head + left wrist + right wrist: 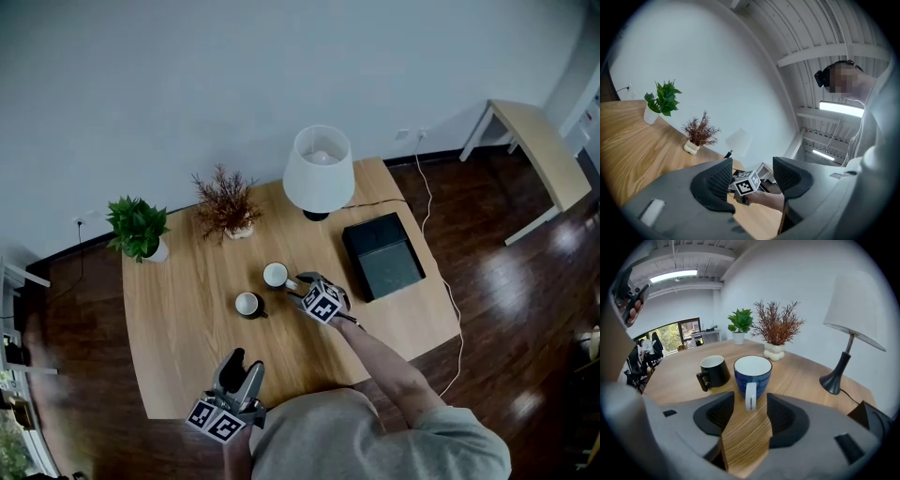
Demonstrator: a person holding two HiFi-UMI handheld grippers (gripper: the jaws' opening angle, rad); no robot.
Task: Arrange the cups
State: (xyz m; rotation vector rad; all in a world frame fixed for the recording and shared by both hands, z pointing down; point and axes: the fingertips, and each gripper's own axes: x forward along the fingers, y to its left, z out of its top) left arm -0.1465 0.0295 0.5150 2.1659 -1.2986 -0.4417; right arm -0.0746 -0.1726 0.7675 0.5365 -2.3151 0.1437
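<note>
Mug (752, 372) handle btwn R tool (750, 401), jaws apart

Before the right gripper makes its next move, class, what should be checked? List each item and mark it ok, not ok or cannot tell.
1. Jaws of the right gripper apart: ok.
2. The white handle of the blue ribbed ceramic cup lined up between those jaws: ok, though the pads do not press on it yet.
3. Blue cup upright on the wooden table: ok.
4. The black ceramic cup apart from the blue cup: ok, a gap shows between them.
5. The left gripper empty, jaws apart, away from both cups: ok.
6. Blue cup empty: cannot tell, its bottom is out of sight.
</note>
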